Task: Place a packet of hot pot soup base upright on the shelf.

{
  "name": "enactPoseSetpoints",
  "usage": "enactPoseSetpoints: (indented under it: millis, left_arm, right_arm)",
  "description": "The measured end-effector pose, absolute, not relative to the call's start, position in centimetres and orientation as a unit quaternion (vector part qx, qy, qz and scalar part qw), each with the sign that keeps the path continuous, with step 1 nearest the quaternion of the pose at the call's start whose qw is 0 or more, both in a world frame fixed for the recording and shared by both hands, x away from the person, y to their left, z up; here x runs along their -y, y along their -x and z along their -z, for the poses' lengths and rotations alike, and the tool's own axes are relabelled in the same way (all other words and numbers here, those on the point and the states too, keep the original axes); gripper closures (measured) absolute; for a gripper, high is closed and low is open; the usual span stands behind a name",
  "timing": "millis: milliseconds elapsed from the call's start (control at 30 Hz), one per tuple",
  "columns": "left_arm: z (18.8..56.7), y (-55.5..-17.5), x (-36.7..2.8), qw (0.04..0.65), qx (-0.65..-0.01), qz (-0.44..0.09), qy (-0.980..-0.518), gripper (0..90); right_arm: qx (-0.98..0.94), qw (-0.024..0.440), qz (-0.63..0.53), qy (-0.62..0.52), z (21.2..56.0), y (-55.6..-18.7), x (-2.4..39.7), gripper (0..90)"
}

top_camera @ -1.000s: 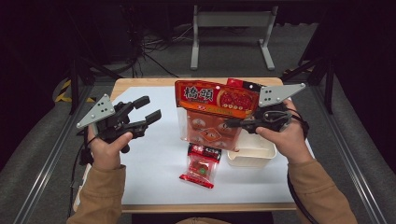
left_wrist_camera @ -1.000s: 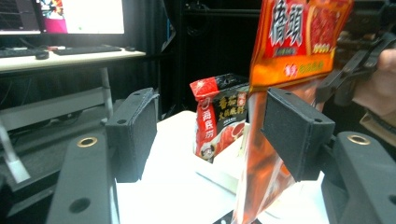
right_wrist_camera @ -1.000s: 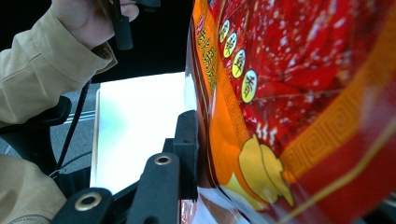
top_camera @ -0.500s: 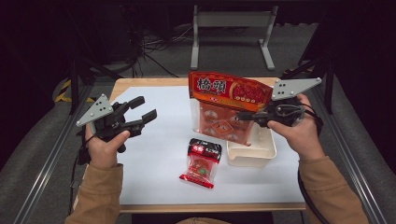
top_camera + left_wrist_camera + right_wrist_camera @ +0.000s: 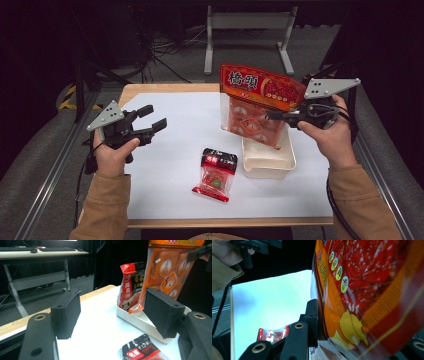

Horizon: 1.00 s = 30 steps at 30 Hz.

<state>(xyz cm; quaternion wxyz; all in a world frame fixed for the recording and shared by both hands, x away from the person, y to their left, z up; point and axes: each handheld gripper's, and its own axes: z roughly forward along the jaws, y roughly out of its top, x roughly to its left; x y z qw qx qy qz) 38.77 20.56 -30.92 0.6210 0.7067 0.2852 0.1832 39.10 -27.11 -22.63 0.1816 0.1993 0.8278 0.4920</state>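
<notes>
Right claw clamped on the orange snack bag's edge at centre right of frame, holding it upright so its base drops into the white tray; left claw, jaws just been opening, empty above the desk.

1. The counter lay bare and passable between the left tongs and the tray.
2. The hanging orange bag blocked the tray's top.
3. A small red packet lay just beside the tray.
</notes>
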Motion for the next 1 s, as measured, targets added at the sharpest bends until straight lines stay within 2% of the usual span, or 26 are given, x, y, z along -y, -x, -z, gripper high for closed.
enactPoseSetpoints:
  millis: [267,1000]
  left_arm:
    - [31.3,-39.1,-20.9,0.599,-0.293,-0.193,-0.720,28.3]
    - [31.9,-39.5,-20.9,0.597,-0.289,-0.182,-0.726,27.5]
  right_arm:
    - [-0.817,0.195,-0.492,-0.228,22.7,-39.3,28.2,71.0]
    - [-0.799,0.199,-0.498,-0.271,25.0,-39.7,30.2,71.0]
